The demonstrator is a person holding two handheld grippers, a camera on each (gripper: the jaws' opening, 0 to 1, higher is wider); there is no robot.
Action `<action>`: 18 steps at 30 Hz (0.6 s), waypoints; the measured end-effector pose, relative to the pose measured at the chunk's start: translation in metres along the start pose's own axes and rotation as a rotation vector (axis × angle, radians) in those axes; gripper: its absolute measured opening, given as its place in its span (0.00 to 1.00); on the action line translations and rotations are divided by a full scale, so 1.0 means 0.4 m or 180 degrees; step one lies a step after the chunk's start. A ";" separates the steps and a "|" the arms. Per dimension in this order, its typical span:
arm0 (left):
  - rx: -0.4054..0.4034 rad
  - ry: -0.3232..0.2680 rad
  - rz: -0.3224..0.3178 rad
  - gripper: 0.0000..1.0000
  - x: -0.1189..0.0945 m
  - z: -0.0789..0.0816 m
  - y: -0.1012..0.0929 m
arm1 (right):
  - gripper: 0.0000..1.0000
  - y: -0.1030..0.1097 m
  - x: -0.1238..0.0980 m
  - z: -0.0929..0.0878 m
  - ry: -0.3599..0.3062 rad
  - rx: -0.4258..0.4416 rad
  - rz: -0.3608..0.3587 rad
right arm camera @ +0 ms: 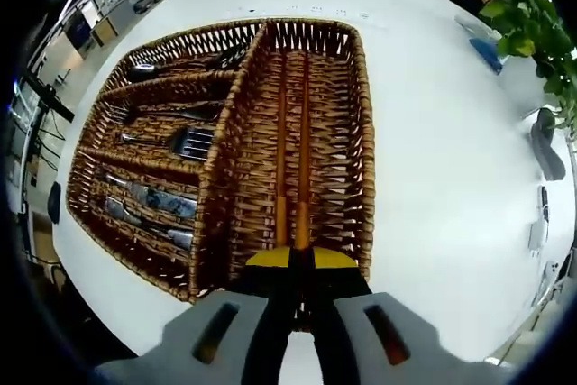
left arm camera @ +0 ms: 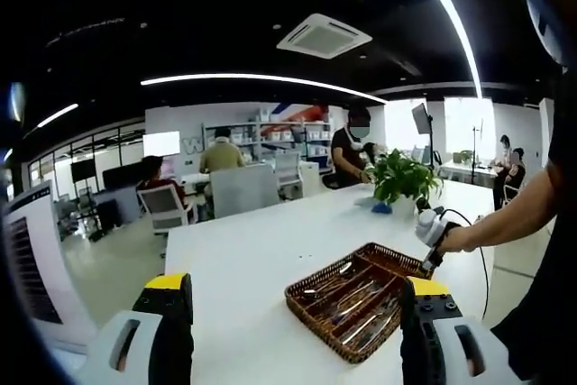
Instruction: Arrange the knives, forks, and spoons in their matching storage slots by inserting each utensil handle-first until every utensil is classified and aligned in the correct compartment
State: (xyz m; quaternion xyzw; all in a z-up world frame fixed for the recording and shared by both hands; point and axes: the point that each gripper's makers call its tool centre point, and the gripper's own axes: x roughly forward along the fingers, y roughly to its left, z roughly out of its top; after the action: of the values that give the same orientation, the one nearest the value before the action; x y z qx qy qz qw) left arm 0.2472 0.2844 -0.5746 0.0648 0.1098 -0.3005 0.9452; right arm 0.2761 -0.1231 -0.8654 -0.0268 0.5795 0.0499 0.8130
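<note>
A brown wicker tray [right arm camera: 356, 132] lies on the white table [right arm camera: 451, 223]. Its three small slots hold spoons [right arm camera: 149, 68], forks [right arm camera: 191, 140] and knives [right arm camera: 151, 200]. In the long slot lie two wooden chopsticks [right arm camera: 293, 132], and their near ends meet my right gripper [right arm camera: 302, 261], which is shut on them. In the left gripper view the tray [left arm camera: 311, 299] sits between my two wide-open jaws; the left gripper [left arm camera: 296, 304] holds nothing. A person's hand holds the right gripper [left arm camera: 431, 239] over the tray's far right corner.
A potted plant [left arm camera: 403, 178] stands behind the tray, next to a blue object [right arm camera: 487, 50]. A dark device [right arm camera: 541, 146] lies near the table's edge. People sit and stand at desks [left arm camera: 225, 155] in the background. Bare white tabletop stretches left of the tray [left arm camera: 234, 259].
</note>
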 end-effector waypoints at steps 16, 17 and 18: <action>-0.0030 -0.0015 0.0047 1.00 -0.009 0.004 0.010 | 0.18 0.010 0.009 -0.003 -0.0049 -0.0109 0.0039; -0.0026 -0.0013 0.0049 1.00 -0.010 0.004 0.011 | 0.22 0.011 0.009 -0.001 -0.0071 -0.0135 0.0048; -0.0022 -0.0012 0.0052 1.00 -0.011 0.004 0.011 | 0.24 0.011 0.009 0.002 -0.0092 -0.0161 0.0057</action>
State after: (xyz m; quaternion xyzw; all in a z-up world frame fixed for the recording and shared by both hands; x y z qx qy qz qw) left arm 0.2467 0.2900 -0.5717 0.0619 0.1086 -0.2925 0.9481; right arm 0.2775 -0.1183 -0.8687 -0.0413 0.5664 0.0722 0.8199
